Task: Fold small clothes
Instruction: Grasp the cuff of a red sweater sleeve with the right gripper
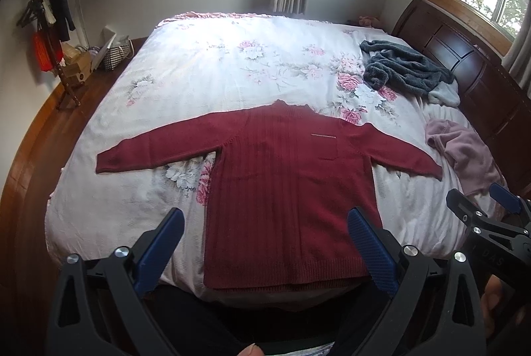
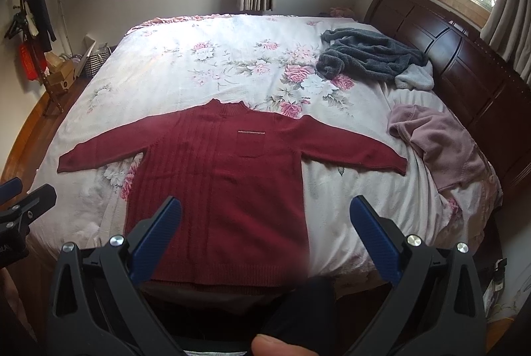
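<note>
Bedroom, daylight from two wood-framed windows; work surface is a bed (image 1: 232, 63) with a white floral cover.

Nearest: left gripper (image 1: 265, 243) above the bed's near edge, blue fingers (image 1: 159, 249) spread wide, nothing between them. Right gripper (image 2: 265, 236) alongside it, fingers (image 2: 375, 239) likewise wide apart and empty. A fingertip shows at the bottom edge of both views.

Next: red sweater (image 1: 285, 176) lying flat, front up, hem at the near edge of the bed, collar pointing away, both sleeves stretched out to the sides. Small chest pocket visible.

Further right: pink garment (image 2: 441, 146) crumpled near the dark wooden headboard (image 2: 464, 57). Beyond it, grey fleecy garment (image 2: 365, 53) in a heap.

Far left: coat stand (image 1: 46, 24) on the wooden floor.
</note>
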`<state>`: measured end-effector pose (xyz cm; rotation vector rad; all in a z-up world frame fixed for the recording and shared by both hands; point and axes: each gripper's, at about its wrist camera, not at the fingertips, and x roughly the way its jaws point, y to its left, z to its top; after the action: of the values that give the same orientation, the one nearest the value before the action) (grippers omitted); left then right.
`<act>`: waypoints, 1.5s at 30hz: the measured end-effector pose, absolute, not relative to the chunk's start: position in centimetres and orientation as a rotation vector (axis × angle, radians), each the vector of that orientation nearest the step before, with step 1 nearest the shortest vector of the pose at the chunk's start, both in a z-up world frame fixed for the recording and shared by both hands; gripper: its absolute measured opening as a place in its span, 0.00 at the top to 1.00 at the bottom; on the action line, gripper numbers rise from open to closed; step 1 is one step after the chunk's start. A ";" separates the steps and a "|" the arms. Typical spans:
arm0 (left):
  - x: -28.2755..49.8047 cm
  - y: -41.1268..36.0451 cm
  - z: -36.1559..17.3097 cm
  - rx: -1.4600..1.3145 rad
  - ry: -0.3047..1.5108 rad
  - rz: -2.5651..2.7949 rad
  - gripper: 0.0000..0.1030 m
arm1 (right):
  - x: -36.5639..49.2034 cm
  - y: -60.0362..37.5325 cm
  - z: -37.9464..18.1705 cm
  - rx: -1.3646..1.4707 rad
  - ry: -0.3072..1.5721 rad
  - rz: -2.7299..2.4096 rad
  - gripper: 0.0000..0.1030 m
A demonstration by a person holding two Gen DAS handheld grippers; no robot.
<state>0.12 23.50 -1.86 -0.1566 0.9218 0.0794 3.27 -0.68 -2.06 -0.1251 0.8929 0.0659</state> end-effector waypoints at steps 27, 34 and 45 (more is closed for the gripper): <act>10.0 26.7 -15.6 -0.611 0.954 -0.194 0.04 | 22.8 -43.3 -33.7 1.217 0.998 -0.103 0.69; 12.7 25.4 -17.1 -0.680 1.019 -0.204 0.04 | 26.8 -51.2 -39.5 1.487 0.837 -0.199 0.69; 14.0 24.4 -18.1 -0.658 1.068 -0.198 0.04 | 29.2 -54.3 -43.2 1.536 0.804 -0.296 0.71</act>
<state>14.03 24.41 -18.12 -0.6577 1.0685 -0.1983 29.20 -54.27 -43.24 1.5364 0.8036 -0.2957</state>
